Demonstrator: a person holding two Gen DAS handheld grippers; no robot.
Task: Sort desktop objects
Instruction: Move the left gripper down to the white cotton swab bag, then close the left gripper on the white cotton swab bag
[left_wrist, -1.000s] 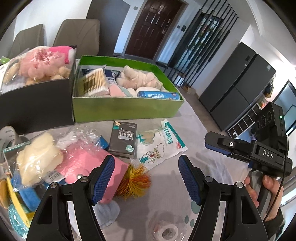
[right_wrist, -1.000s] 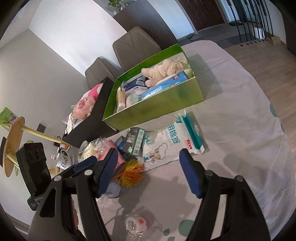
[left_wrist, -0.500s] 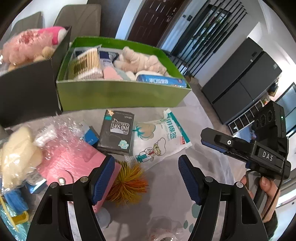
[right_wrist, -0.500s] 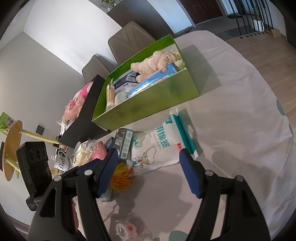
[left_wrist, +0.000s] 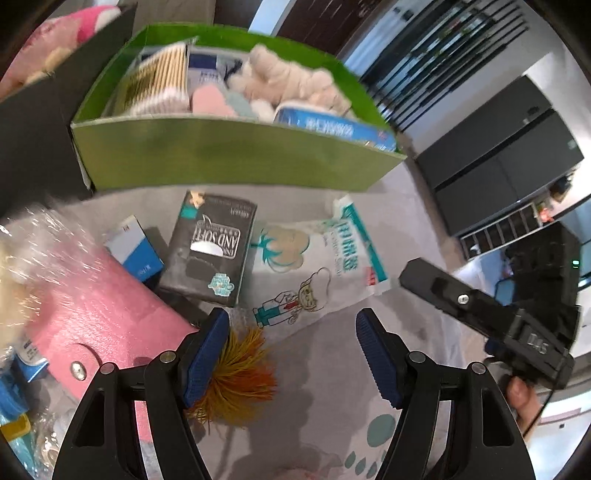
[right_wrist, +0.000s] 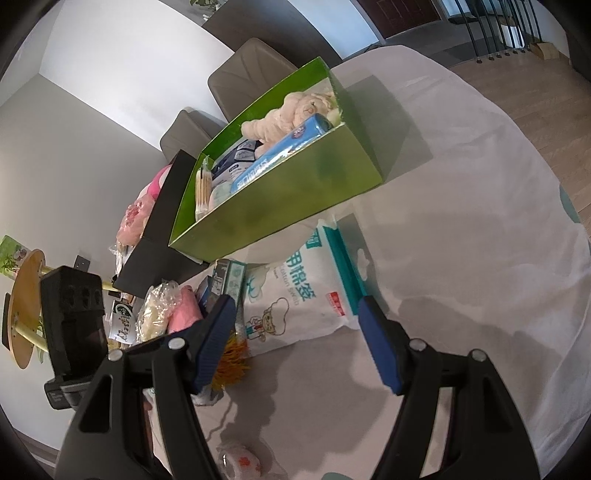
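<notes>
Soft daylight fills both views, and the tablecloth (right_wrist: 461, 206) beyond the right gripper (right_wrist: 295, 343) is bright, close to washed out, with a dark shadow cast beside the green box (right_wrist: 295, 192) and grey gripper shadows lying near the fingertips. The left wrist view is smeared by motion blur, strongest on the green box (left_wrist: 229, 151) ahead of the left gripper (left_wrist: 291, 356), while the blue pads (left_wrist: 205, 354) stay sharp. Fisheye distortion bends straight edges, and black vignetting rings both frames.
</notes>
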